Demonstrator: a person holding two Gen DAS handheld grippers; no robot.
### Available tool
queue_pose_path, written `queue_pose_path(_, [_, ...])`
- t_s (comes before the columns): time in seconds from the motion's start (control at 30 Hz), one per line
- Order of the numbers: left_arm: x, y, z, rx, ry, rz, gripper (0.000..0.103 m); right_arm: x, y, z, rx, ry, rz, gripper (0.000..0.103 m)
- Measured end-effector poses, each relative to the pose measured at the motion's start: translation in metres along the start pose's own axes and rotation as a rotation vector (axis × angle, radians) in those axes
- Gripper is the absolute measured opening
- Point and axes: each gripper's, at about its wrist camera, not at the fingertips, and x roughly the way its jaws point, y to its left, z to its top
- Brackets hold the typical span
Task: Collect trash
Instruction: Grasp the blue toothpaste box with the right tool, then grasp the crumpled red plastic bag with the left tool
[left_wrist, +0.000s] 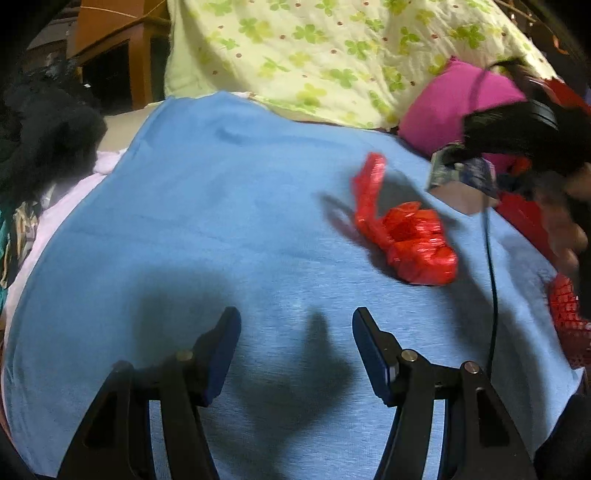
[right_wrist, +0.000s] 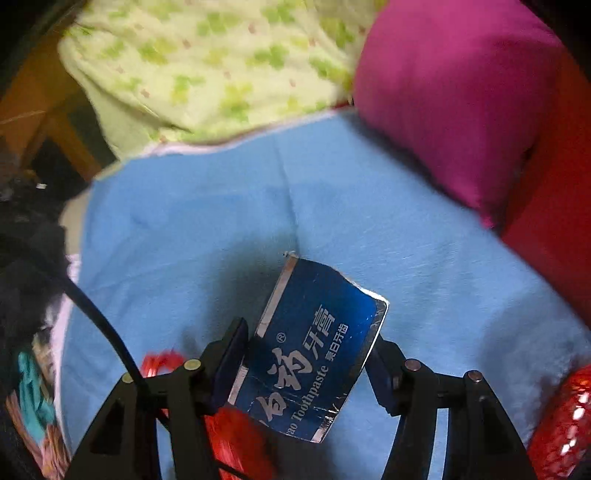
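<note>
A crumpled red plastic bag (left_wrist: 406, 236) lies on the blue cloth (left_wrist: 221, 203), ahead and to the right of my left gripper (left_wrist: 295, 317). That gripper hovers low over the cloth, open, with nothing between its fingers. My right gripper (right_wrist: 310, 339) is shut on a dark blue toothpaste box (right_wrist: 314, 350), which sits tilted between the pads. In the left wrist view the toothpaste box (left_wrist: 461, 177) hangs above the cloth just right of the red bag. In the right wrist view the red bag (right_wrist: 229, 435) shows blurred beneath the box.
A magenta pillow (left_wrist: 443, 99) and a green clover-print quilt (left_wrist: 314, 55) border the cloth's far side. A red mesh item (left_wrist: 565, 314) sits at the right edge, dark clothing (left_wrist: 44, 129) at the left. A black cable (left_wrist: 489, 277) hangs from the right gripper.
</note>
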Motion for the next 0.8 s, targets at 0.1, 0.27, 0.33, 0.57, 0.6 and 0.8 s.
queue_pose_path(0.1, [-0.008,-0.011,0.007,0.017,-0.022,-0.035,0.063,-0.048,-0.015,-0.035,-0.072,-0.059,0.027,0.064])
queue_pose_path(0.27, [-0.005,-0.039,0.036,0.029,-0.053,-0.094,0.077,-0.101,-0.031,-0.088,-0.142,-0.121,0.079,0.064])
queue_pose_path(0.33, [0.014,-0.053,0.050,0.013,-0.001,-0.132,0.078,-0.118,-0.039,-0.108,-0.166,-0.145,0.101,0.064])
queue_pose_path(0.57, [0.077,-0.082,0.055,-0.049,0.182,-0.092,0.061,-0.156,-0.062,-0.163,-0.251,-0.194,0.122,0.064])
queue_pose_path(0.6, [0.081,-0.079,0.053,-0.078,0.200,-0.107,0.049,-0.158,-0.064,-0.167,-0.256,-0.197,0.121,0.064])
queue_pose_path(0.8, [0.039,-0.082,0.049,-0.071,0.138,-0.101,0.041,-0.180,-0.080,-0.184,-0.227,-0.225,0.132,0.064])
